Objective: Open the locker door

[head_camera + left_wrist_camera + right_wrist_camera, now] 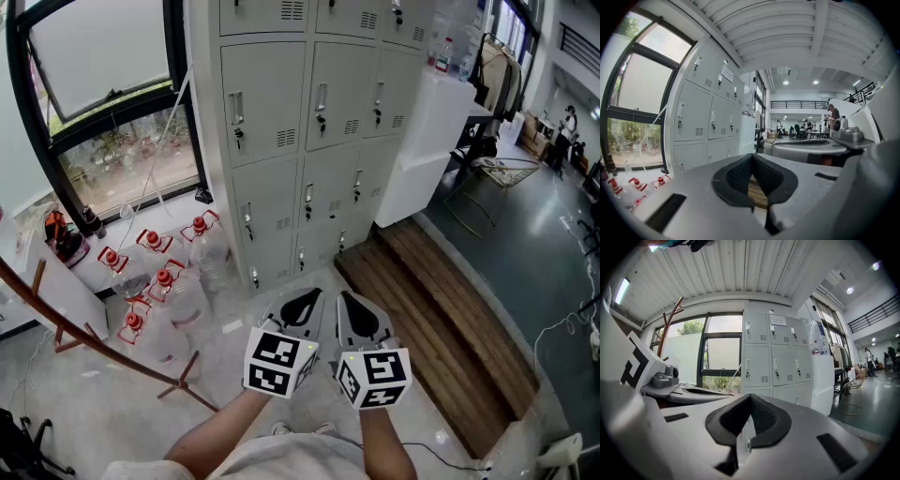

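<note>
Status: no door is seen opened; the task is judged not yet begun.
Left gripper (pixel 302 307): the jaws are brought together tip to tip, with nothing between them. It is held low and near, well apart from the cabinet.
Right gripper (pixel 359 314): the jaws are likewise closed and empty. It is held just beside the left one.
Locker bank (pixel 281 141): a grey metal cabinet is set far ahead, to the right of the window (pixel 103 84). Every door in view is shut.
Locker door: which door is meant cannot be told; the middle-row doors (pixel 337 94) are judged the easiest to reach.
Handle (pixel 322 97): a slim upright pull is fitted near each door's left edge, with a key (pixel 321 122) hung below it.
Handling: the door is judged to be thin sheet metal, stiff, light on its hinges and smooth enough to slip under the pads. No fragility is expected.
Hold point: the upright pull is judged the place to be clamped, once the jaws are parted. The key may need to be turned if the lock is set.
Hazards: bottles with red caps (pixel 159 272) are stood on the floor at near left, and a wooden platform (pixel 441 309) is laid at near right.
</note>
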A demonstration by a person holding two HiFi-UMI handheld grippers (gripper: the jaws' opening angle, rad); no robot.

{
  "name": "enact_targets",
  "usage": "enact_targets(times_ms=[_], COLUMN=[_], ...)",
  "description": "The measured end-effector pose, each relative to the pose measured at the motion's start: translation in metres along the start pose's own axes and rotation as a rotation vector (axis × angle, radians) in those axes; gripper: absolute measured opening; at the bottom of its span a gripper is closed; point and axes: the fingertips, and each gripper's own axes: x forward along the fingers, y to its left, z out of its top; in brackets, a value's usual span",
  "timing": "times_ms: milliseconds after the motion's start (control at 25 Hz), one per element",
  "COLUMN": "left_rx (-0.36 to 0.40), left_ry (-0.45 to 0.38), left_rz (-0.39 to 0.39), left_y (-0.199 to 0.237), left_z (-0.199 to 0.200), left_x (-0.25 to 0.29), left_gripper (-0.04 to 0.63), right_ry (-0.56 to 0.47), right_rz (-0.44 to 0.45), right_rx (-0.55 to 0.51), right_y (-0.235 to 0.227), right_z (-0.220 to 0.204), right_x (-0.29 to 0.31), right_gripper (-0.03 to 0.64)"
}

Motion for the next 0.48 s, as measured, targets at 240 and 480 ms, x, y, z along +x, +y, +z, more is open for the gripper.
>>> enact_targets(times_ms=[240,480], left_rx=[0.001,0.006], left_ry=[-0.001,0.002], left_rz=[-0.019,-0.053], left_y=[0.003,0.004], left_z=[0.003,0.004], left_x=[0.009,0.023], left_gripper=[0.006,0.006], right_ry=[-0.009,-0.01], right_rz=[-0.025,-0.053], right_rx=[0.017,0.017], right_y=[-0.007,-0.016], right_z=[0.001,0.0], right_x=[0.007,0.015], right_gripper=[0.0,0.0])
